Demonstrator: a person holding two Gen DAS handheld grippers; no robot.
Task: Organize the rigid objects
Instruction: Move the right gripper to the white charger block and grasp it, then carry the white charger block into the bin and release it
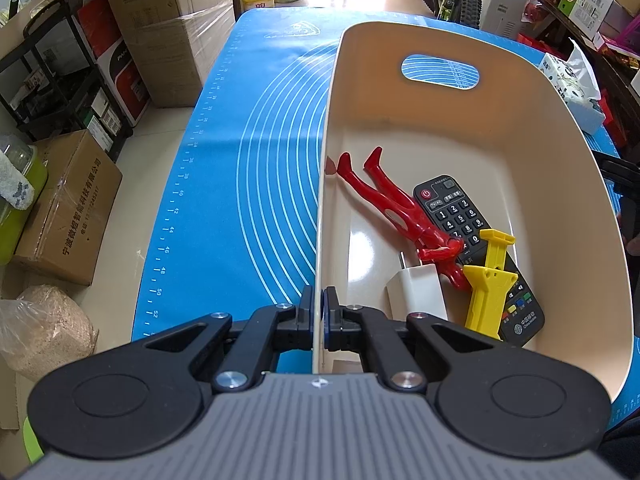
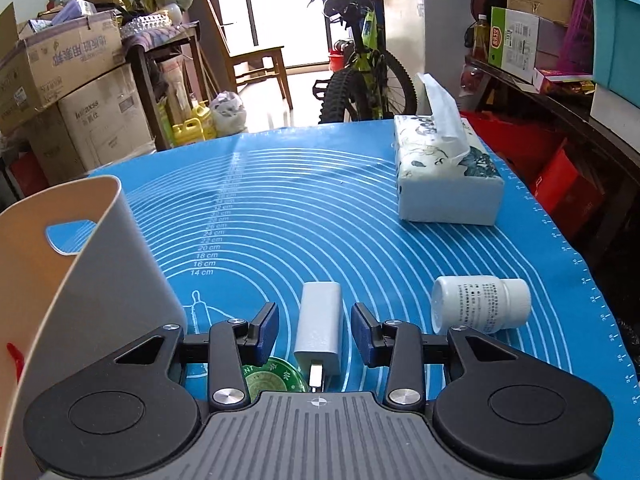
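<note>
My left gripper [image 1: 319, 305] is shut on the left wall of a cream plastic bin [image 1: 552, 128] that stands on the blue mat. In the bin lie a red figurine [image 1: 394, 204], a black remote [image 1: 460, 216], a yellow plastic tool [image 1: 490, 292] and a white charger [image 1: 418, 294]. My right gripper [image 2: 316, 330] is open, its fingers either side of a white charger block [image 2: 320, 326] lying on the mat [image 2: 300, 208]. A white pill bottle [image 2: 480, 304] lies on its side to the right. The bin [image 2: 104, 280] stands at the left.
A tissue box [image 2: 444, 176] stands on the far right of the mat. A green round lid [image 2: 272, 376] lies under my right gripper. Cardboard boxes [image 1: 68, 212], a bicycle [image 2: 368, 64] and shelves surround the table.
</note>
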